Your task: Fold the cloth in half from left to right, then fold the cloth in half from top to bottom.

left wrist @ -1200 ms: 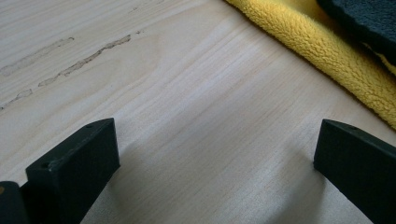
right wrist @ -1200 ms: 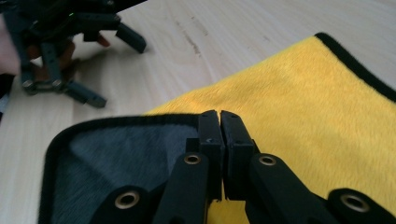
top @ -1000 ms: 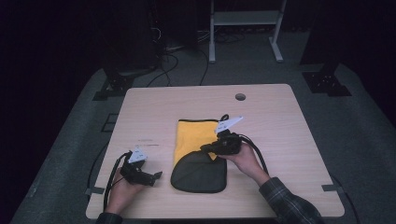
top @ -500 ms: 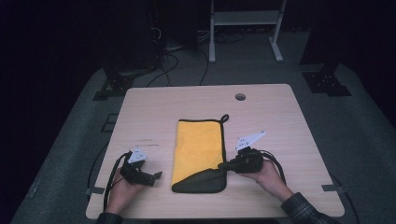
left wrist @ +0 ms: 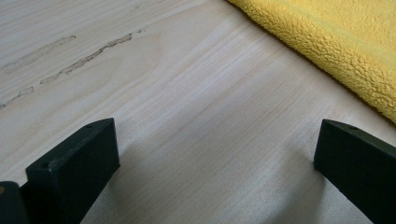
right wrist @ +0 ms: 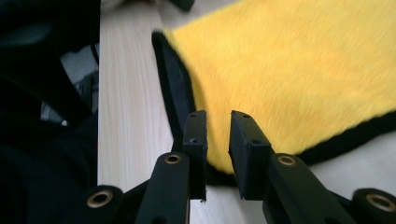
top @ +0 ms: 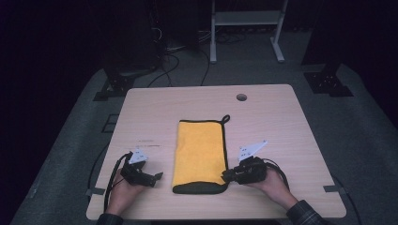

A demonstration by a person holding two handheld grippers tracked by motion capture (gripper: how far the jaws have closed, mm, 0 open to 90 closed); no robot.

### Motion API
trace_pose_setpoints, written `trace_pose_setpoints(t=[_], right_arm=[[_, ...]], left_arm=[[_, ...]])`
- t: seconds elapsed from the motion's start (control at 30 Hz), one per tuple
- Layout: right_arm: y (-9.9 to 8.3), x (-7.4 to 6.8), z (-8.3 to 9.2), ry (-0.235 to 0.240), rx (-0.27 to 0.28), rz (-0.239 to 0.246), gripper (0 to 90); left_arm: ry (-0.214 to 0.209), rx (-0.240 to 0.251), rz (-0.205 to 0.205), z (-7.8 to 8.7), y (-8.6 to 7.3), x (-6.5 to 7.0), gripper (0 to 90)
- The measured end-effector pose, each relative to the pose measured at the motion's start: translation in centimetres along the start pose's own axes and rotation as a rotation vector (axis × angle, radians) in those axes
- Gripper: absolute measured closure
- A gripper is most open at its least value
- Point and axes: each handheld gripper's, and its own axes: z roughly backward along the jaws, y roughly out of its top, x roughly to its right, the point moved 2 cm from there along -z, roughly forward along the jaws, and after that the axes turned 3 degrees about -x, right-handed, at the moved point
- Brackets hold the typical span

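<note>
R gripper (right wrist: 217,140) jaws just parted, released at near-right corner of unfolded yellow towel (top: 199,152); L gripper (top: 157,177) wide, empty; next: regrasp for next fold, likely.

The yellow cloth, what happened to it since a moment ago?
The right tool pulled the near end of the fuzzy yellow cloth with black edging toward the person, unfolding it flat on the pale wooden table. Its jaws have just been opening, a narrow gap, nothing pinched. The left tool stayed put, open.
</note>
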Motion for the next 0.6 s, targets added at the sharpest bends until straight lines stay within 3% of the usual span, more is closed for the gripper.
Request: trace_pose_setpoints(t=[0.07,0.17,0.4,0.6], right_arm=[[0.3,0.2,-0.3,-0.015,0.008,-0.001,75.1],[0.3,0.2,-1.5,-0.030,-0.029,0.004,72.2],[-0.6,-1.6,-3.9,-0.043,-0.158,0.087,63.3],[0.0,-1.0,-2.7,-0.086,-0.095,0.078,53.6]], left_arm=[[0.000,0.000,0.000,0.0,0.0,0.0,0.0],[0.000,0.000,0.000,0.0,0.0,0.0,0.0],[0.000,0.001,0.000,0.0,0.0,0.0,0.0],[0.001,-0.010,0.006,0.0,0.2,0.0,0.0]])
